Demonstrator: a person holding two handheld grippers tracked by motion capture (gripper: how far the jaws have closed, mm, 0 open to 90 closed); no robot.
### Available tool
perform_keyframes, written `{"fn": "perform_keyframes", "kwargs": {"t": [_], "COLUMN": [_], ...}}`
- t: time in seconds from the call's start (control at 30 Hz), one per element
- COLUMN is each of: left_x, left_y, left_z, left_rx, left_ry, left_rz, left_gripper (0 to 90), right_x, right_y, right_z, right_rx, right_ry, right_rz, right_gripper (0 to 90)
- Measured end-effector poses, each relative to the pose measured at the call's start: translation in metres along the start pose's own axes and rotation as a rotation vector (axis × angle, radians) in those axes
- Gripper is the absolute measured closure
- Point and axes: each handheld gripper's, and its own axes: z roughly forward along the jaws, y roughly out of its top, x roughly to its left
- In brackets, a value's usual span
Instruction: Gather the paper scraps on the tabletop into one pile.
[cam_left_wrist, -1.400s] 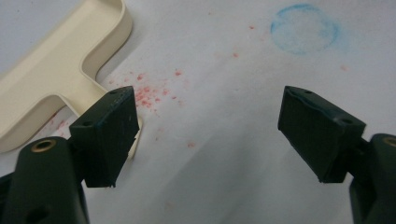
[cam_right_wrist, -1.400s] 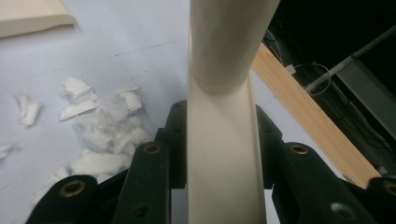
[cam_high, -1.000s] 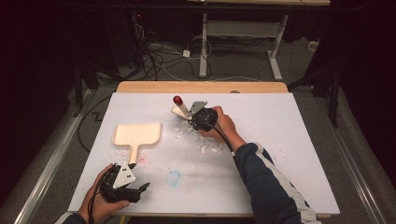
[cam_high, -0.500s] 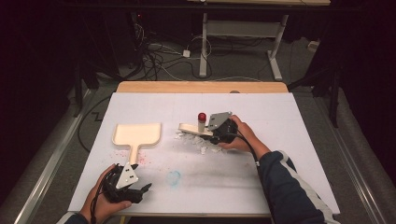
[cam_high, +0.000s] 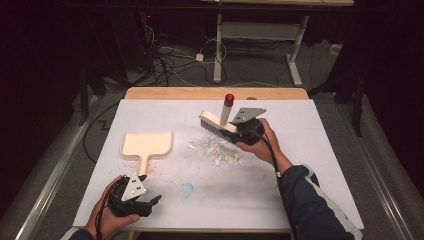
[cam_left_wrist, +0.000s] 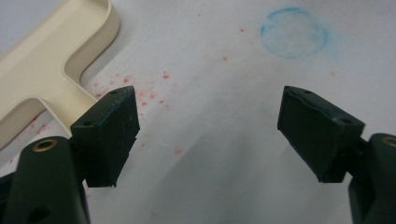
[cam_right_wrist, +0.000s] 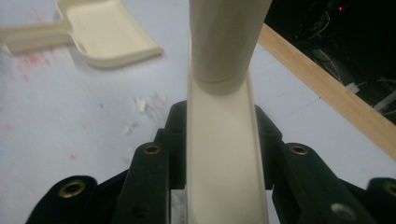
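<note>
right gripper (cam_high: 239, 131) clamps brush (cam_high: 218, 122) | scraps (cam_high: 216, 148) mid-table | dustpan (cam_high: 146, 145) left, apart

Dark room, cables (cam_high: 170, 65) on grey floor (cam_high: 310, 82) (white desk frame (cam_high: 260, 30) behind).

We see a smooth cream plastic brush (cam_high: 220, 123) and dustpan (cam_high: 146, 145), both slightly glossy. The table (cam_high: 320, 150) has a matt white paper cover and a wooden edge (cam_high: 215, 93).
</note>
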Motion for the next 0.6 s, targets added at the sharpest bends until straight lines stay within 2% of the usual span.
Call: {"fn": "perform_keyframes", "kwargs": {"t": [0.1,0.2,0.23,0.27,0.3,0.33,0.37,0.4,0.43,0.53,0.6], "left_x": [-0.001,-0.001,-0.001,-0.001,-0.001,-0.001,-0.001,-0.001,-0.002,-0.001,-0.001], "left_y": [0.0,-0.001,-0.001,-0.001,-0.001,-0.001,-0.001,-0.001,-0.001,-0.002,-0.002], "left_z": [-0.001,-0.002,-0.002,-0.002,-0.003,-0.003,-0.003,-0.003,-0.003,-0.004,-0.003], "left_rx": [-0.002,-0.004,-0.003,-0.003,-0.005,-0.005,-0.004,-0.004,-0.004,-0.004,-0.003], "left_ry": [-0.003,-0.003,-0.001,-0.001,-0.001,-0.001,-0.001,-0.001,-0.001,-0.001,-0.001], "left_rz": [0.005,0.001,0.0,0.001,0.0,0.001,0.002,0.003,0.003,0.0,0.0], "left_gripper": [19.8,19.8,19.8,19.8,19.8,19.8,19.8,19.8,19.8,19.8,19.8], "right_x": [0.007,0.02,0.025,0.036,0.036,0.046,0.046,0.05,0.059,0.066,0.07], "right_y": [0.012,0.021,0.024,0.025,0.025,0.024,0.024,0.022,0.018,0.014,0.01], "right_z": [-0.007,-0.011,-0.01,-0.004,-0.004,0.007,0.007,0.013,0.026,0.037,0.046], "right_rx": [-0.016,-0.037,-0.042,-0.024,-0.024,-0.007,-0.007,0.012,0.034,0.055,0.072], "right_ry": [-0.002,0.022,0.02,0.036,0.036,0.049,0.049,0.056,0.058,0.053,0.024], "right_rz": [0.096,0.194,0.222,0.286,0.286,0.348,0.348,0.369,0.41,0.423,0.429], "right_gripper": [67.7,67.7,67.7,67.7,67.7,67.7,67.7,67.7,67.7,67.7,67.7]}}
